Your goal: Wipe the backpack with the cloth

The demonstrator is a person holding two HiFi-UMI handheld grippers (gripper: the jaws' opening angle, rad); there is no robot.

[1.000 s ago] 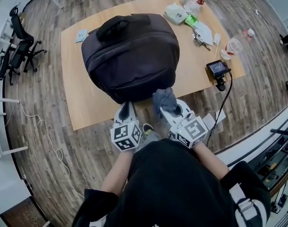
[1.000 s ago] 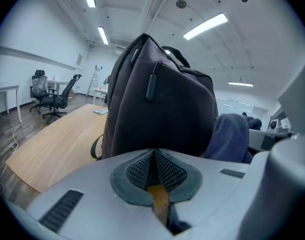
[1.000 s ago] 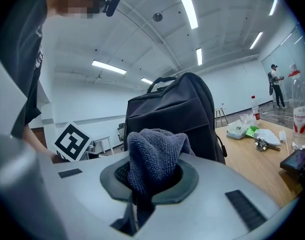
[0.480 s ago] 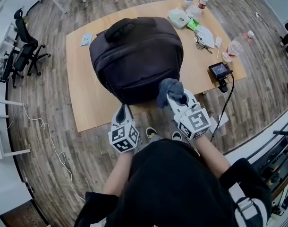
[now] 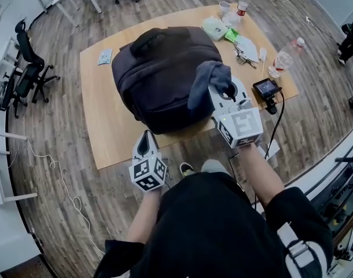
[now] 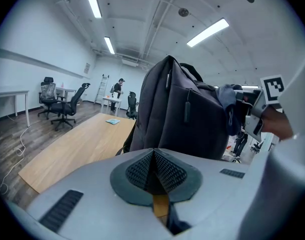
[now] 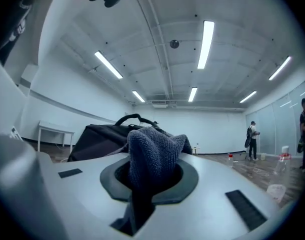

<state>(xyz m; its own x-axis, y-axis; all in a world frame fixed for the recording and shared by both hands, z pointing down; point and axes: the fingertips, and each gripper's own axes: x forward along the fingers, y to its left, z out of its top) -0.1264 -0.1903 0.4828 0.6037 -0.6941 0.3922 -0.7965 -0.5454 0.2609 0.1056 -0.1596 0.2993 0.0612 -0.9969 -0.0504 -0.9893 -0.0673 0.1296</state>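
The backpack (image 5: 165,74) sat in the middle of the wooden table (image 5: 101,132), bulky side up, so its top and near face were open to wiping. The right gripper (image 5: 221,92) was clamped on a bunched grey cloth (image 5: 206,81) and held it raised over the backpack's right side, the loose end hanging down, probably to begin a stroke there. The left gripper (image 5: 146,139), jaws closed on nothing, hung low at the table's near edge, apparently kept clear of the backpack.
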